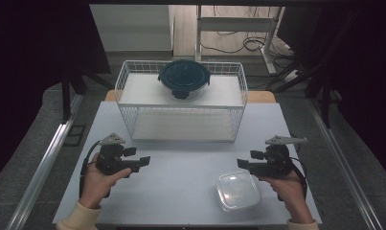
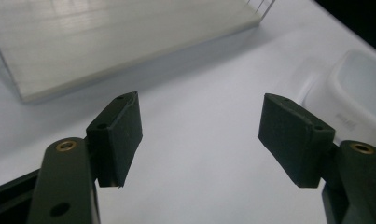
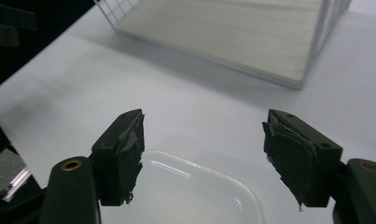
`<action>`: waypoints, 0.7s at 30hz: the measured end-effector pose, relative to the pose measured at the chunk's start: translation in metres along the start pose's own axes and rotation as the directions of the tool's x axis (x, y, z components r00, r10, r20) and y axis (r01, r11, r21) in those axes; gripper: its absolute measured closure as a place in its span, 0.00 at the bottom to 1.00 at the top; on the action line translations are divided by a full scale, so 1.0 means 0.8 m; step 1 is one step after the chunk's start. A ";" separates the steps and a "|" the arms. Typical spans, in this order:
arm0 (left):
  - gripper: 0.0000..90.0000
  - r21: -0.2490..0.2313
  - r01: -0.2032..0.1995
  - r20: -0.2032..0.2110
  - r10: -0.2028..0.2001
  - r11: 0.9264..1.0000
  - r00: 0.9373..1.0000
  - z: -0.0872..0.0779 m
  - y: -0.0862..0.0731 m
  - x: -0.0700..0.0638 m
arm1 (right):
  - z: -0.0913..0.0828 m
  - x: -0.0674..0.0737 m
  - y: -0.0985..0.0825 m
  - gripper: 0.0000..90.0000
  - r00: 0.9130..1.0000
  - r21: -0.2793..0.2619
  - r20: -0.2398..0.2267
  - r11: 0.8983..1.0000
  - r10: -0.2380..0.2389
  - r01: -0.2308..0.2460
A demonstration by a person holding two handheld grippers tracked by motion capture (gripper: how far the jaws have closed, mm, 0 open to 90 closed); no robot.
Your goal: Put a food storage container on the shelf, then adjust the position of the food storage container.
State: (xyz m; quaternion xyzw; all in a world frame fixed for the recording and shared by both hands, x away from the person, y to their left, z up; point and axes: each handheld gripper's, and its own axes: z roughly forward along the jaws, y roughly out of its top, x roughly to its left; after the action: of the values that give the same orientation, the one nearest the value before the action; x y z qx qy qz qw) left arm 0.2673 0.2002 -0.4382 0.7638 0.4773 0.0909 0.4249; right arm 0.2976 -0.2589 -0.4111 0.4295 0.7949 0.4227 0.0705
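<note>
Left gripper (image 1: 143, 162): lower left of the high view, jaws wide, holding nothing.
Right gripper (image 1: 242, 164): lower right, jaws wide, empty, just above the clear square plastic container (image 1: 237, 189).

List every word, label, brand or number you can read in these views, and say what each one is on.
No text reads clearly in any view.
Clear container: a small raised mark on its wall in the left gripper view, too blurred to read.
Dark round lid on the wire rack: no legible marking.
Left claw and right claw: no lettering visible on them.
</note>
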 end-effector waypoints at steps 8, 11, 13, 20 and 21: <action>0.34 0.000 0.015 -0.033 -0.015 1.000 0.999 -0.001 -0.018 0.008 | -0.003 -0.011 -0.014 0.35 1.000 0.022 0.027 1.000 0.011 -0.012; 0.33 0.000 0.017 -0.035 -0.017 1.000 0.999 0.000 -0.020 0.006 | -0.004 -0.011 -0.014 0.37 1.000 0.019 0.029 1.000 0.007 -0.007; 0.33 0.001 0.018 -0.035 -0.018 1.000 0.999 0.000 -0.022 0.005 | -0.004 -0.012 -0.014 0.38 0.999 0.015 0.031 1.000 0.011 -0.011; 0.31 0.019 0.025 -0.040 -0.024 1.000 0.999 0.004 -0.029 0.008 | -0.009 -0.016 -0.021 0.42 0.998 0.029 0.056 0.999 0.018 -0.020; 0.30 0.023 0.026 -0.039 -0.025 0.999 0.999 0.005 -0.029 0.009 | -0.011 -0.017 -0.023 0.42 0.998 0.035 0.062 0.999 0.021 -0.023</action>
State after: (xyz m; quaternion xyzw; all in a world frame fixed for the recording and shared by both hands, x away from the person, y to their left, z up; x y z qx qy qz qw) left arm 0.2579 0.2081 -0.4598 0.7605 0.4963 0.0946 0.4078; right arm 0.2903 -0.2792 -0.4220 0.4521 0.7950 0.3959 0.0827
